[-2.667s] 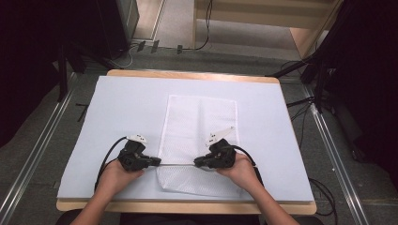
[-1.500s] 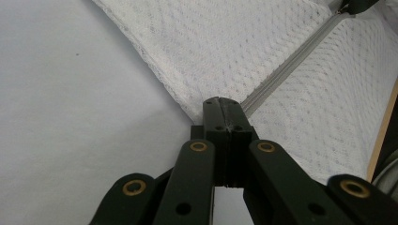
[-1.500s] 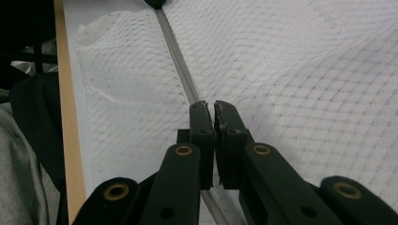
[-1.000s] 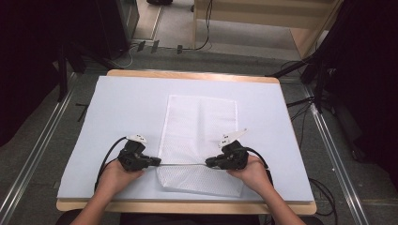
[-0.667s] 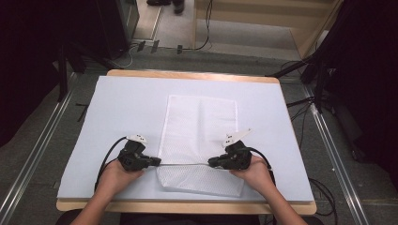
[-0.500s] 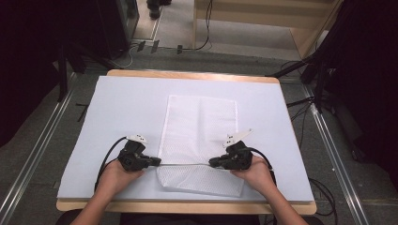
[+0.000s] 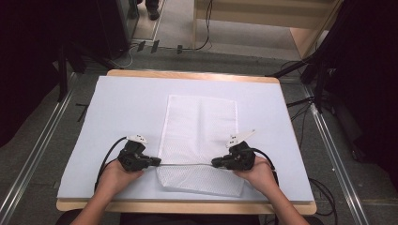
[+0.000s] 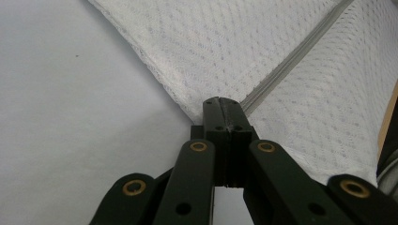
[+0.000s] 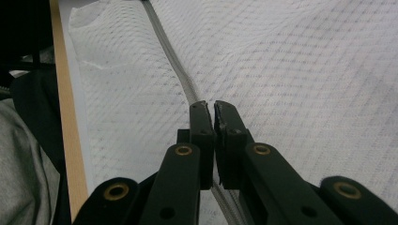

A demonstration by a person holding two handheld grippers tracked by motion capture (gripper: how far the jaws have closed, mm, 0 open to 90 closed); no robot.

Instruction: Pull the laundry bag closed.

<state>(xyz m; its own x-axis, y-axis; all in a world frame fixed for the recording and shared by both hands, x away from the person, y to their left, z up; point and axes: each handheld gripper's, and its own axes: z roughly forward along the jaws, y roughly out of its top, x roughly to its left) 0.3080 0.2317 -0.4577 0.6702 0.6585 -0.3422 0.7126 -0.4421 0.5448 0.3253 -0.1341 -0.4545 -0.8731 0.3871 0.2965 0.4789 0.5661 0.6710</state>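
White dimpled mesh cloth [image 7: 199,126], grey hem pinched by both tools.

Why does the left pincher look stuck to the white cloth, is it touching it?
Touching. The left gripper view shows the left gripper with jaws shut on the white cloth edge.

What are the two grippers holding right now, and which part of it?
Both hold the white cloth along its raised fold line: the left gripper pinches the fold's left end, the right gripper its right end.
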